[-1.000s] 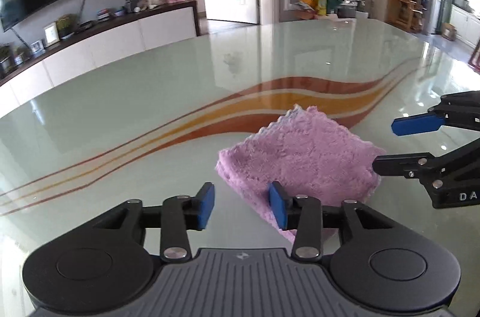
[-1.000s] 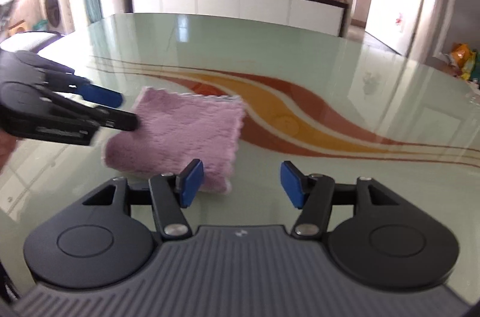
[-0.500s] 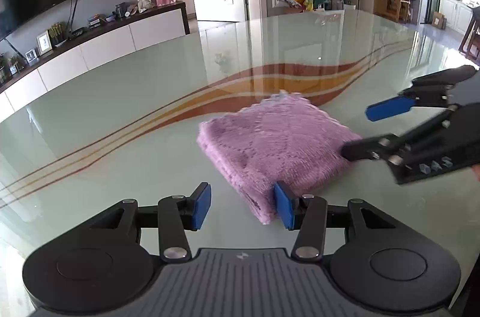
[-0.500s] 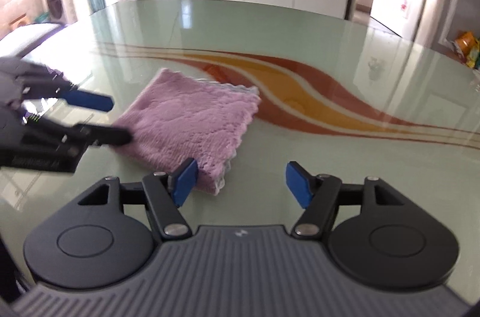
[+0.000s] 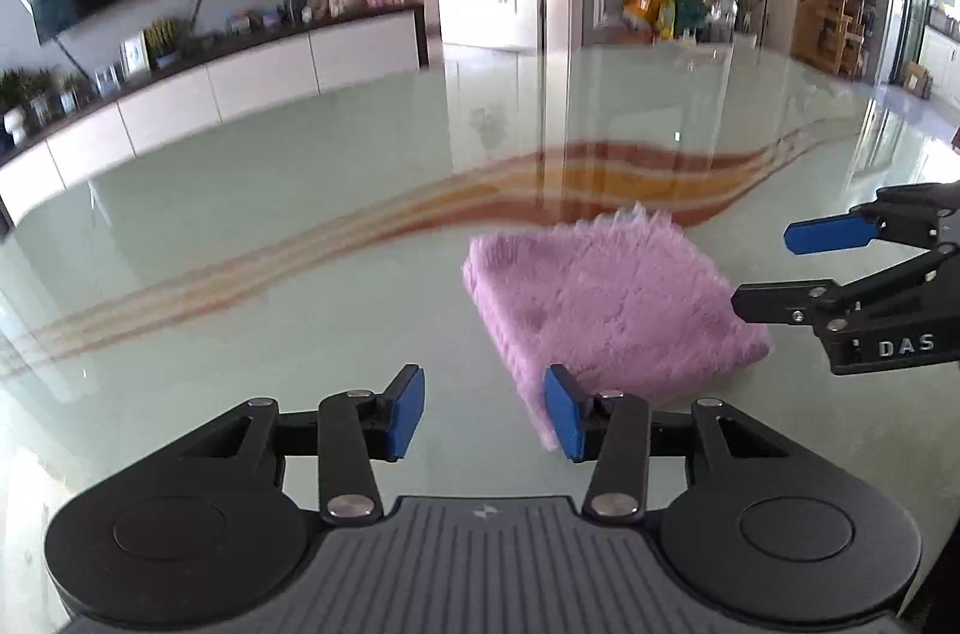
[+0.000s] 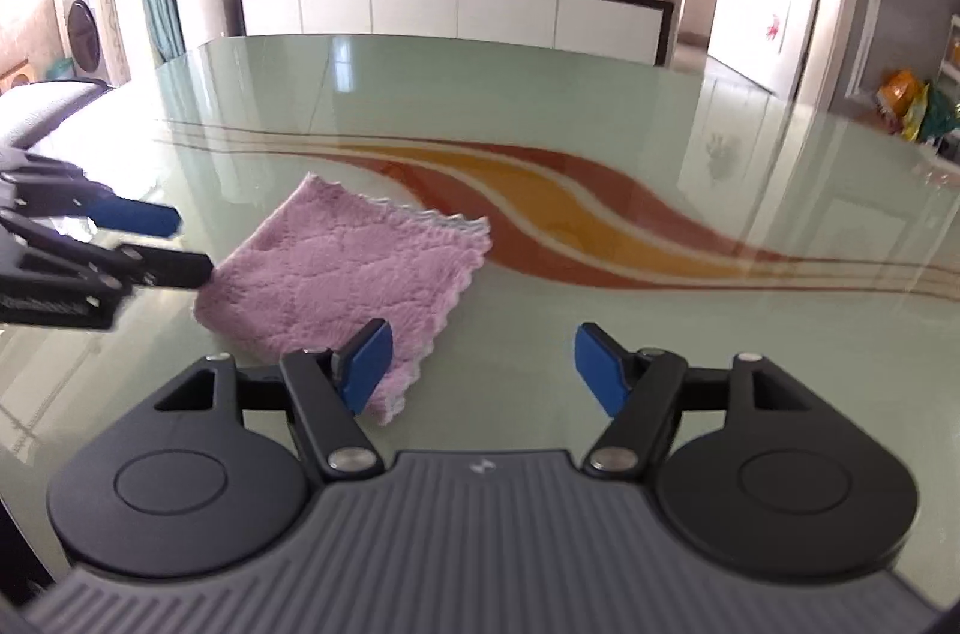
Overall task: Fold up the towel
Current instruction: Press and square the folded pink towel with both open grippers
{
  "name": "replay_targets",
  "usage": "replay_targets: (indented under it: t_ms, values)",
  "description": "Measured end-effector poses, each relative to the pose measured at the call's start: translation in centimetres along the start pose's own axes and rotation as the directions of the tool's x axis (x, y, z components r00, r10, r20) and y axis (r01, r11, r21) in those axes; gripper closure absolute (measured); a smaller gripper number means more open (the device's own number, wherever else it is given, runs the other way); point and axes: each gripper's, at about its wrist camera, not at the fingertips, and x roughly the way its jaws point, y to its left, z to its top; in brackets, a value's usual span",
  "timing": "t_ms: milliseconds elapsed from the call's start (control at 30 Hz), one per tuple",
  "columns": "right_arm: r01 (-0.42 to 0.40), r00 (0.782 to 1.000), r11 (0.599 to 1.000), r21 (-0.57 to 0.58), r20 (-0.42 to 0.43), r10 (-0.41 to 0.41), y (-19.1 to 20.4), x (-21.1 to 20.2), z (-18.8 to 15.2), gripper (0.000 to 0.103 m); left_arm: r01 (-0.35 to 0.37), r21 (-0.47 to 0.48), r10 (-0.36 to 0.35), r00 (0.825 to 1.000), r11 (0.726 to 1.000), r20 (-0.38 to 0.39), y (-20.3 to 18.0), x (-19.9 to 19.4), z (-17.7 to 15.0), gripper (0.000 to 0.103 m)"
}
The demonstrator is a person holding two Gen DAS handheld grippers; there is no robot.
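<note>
A: Where is the towel found?

B: It is laid flat on the glossy glass worktop, just short of the red and orange wavy stripes. A fluffy pink pile is seen, folded to a thick rough square, with a pale scalloped trim along the far and right edges in the right wrist view.

A: How is the left gripper set?

B: It is released. Nothing is pinched between its flat blue pads; only the towel's near corner is met beside the right-hand pad.

A: And the right gripper?

B: Its jaws are being opened, and bare glass is seen between them. The towel is lying behind its left pad, ungripped.
</note>
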Motion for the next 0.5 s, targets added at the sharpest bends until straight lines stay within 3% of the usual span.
replay_targets:
  t_ms: [100,233,300,400,500]
  values:
    - [-0.004,1.000,1.000,0.019,0.019,0.004,-0.2,-0.1,0.4,0.030,-0.002,0.003,0.003,0.998,1.000,-0.068,0.0,1.3,-0.2,0.054]
    - [-0.001,0.996,1.000,-0.021,0.087,0.003,-0.1,-0.4,2.2,0.029,0.002,0.004,-0.002,1.000,1.000,-0.007,0.0,0.1,1.0,0.054]
    - [0.010,0.996,0.998,-0.066,0.087,-0.004,0.4,0.7,2.5,0.028,-0.006,0.022,0.006,1.000,1.000,-0.022,-0.2,1.0,1.5,0.054]
    - [0.021,1.000,0.993,-0.120,0.018,-0.019,1.1,3.0,2.3,0.028,-0.026,0.052,0.030,0.997,0.998,-0.068,-0.6,2.7,1.7,0.054]
    - [0.006,0.996,0.998,-0.066,0.087,0.000,0.4,1.6,3.0,0.027,-0.017,0.050,0.019,0.999,0.999,-0.048,-0.5,2.0,1.7,0.054]
